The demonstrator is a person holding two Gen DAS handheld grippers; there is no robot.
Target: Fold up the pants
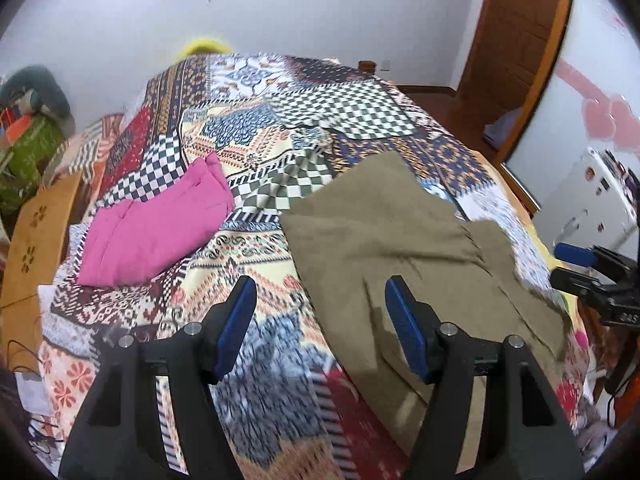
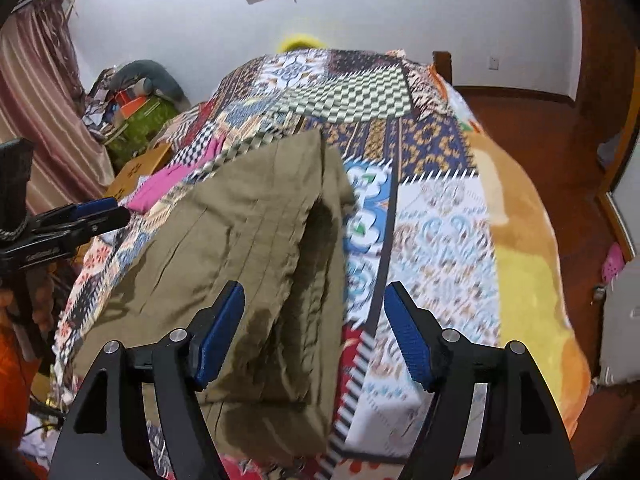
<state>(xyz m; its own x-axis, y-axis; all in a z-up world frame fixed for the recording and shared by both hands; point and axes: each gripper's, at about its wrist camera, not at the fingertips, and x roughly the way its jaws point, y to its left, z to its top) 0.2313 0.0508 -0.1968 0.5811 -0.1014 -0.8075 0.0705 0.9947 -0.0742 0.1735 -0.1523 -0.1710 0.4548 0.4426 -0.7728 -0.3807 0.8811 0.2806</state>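
Observation:
Olive-brown pants [image 1: 384,240] lie partly folded on the patchwork bedspread [image 1: 256,248], also in the right wrist view [image 2: 248,256]. My left gripper [image 1: 320,296] is open and empty, hovering above the pants' left edge. My right gripper [image 2: 314,300] is open and empty above the pants' right edge, near the waist end. The right gripper also shows at the right edge of the left wrist view [image 1: 576,264]; the left gripper shows at the left edge of the right wrist view [image 2: 96,212].
A folded pink garment [image 1: 156,232] lies on the bed to the left of the pants. A wooden headboard [image 1: 36,240] and clutter [image 1: 28,136] stand at the left. A wooden door [image 1: 516,40] and floor are at the right.

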